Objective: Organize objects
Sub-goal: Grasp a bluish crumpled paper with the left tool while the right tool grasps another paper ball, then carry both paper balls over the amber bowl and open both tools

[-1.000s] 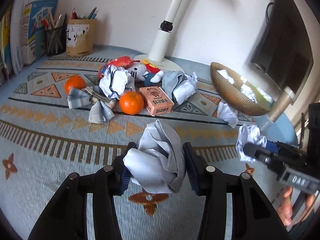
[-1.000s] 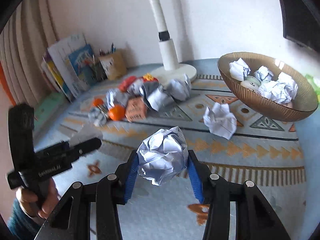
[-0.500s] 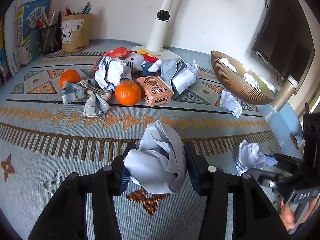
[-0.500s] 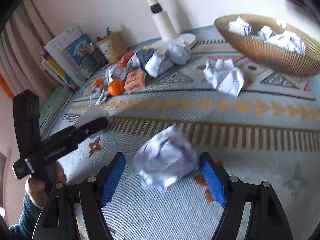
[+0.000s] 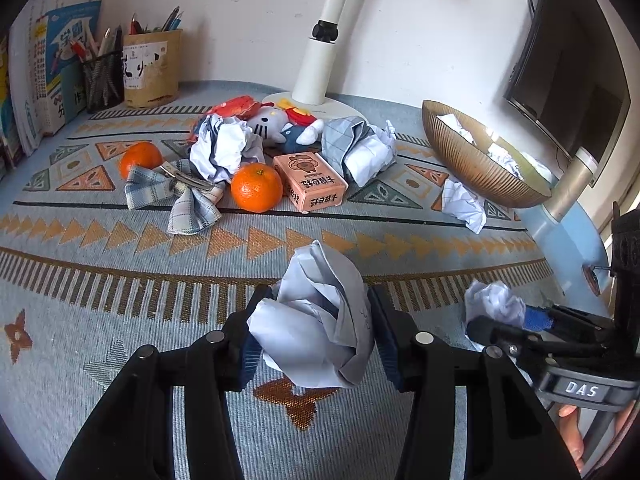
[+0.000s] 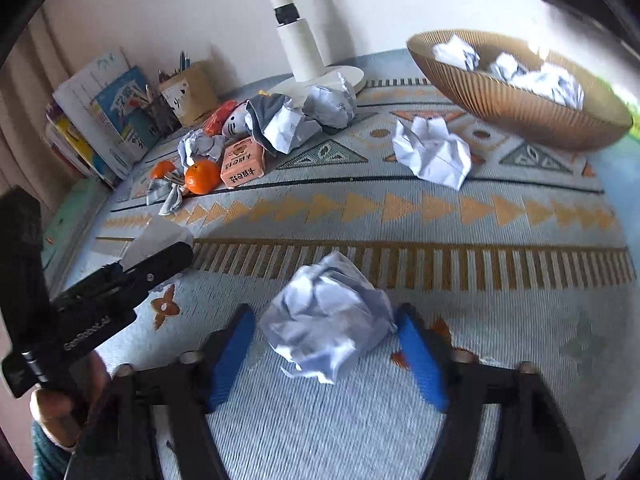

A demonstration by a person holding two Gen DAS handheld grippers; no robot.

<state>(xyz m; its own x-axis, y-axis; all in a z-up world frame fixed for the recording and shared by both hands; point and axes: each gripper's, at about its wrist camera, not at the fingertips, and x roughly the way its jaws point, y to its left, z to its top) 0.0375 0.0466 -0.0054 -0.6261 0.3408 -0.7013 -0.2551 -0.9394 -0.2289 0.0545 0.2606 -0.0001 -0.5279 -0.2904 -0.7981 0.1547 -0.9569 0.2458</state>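
Paper was what we were handling on the patterned mat [image 5: 120,264], with the brown bowl [image 5: 476,168] as our landmark. Farthest left of the bowl stood the pen cup [image 5: 150,68], then two oranges [image 5: 256,187], a pink box [image 5: 314,186] and a soft toy [image 5: 266,122] among more crumpled sheets. Nearer us than that heap, well left of the bowl, our left gripper [image 5: 316,336] was clamped partway closed on a paper ball [image 5: 316,320], both pads pressing its sides and the wad lifted off the mat. A loose wad [image 6: 432,152] lay just beside the bowl, which already held several.

Our right gripper [image 6: 326,344] had just been closing around a second paper ball [image 6: 328,320], which sat on the mat well in front of the bowl. The right blue pad seemed to touch it, while a sliver of gap showed at the left pad, so we judged it not yet gripped.

We reckoned these wads very light, soft and springy, easily crushed and unlikely to slip. The best hold seemed across the widest middle, not on a stray flap that could unfold.
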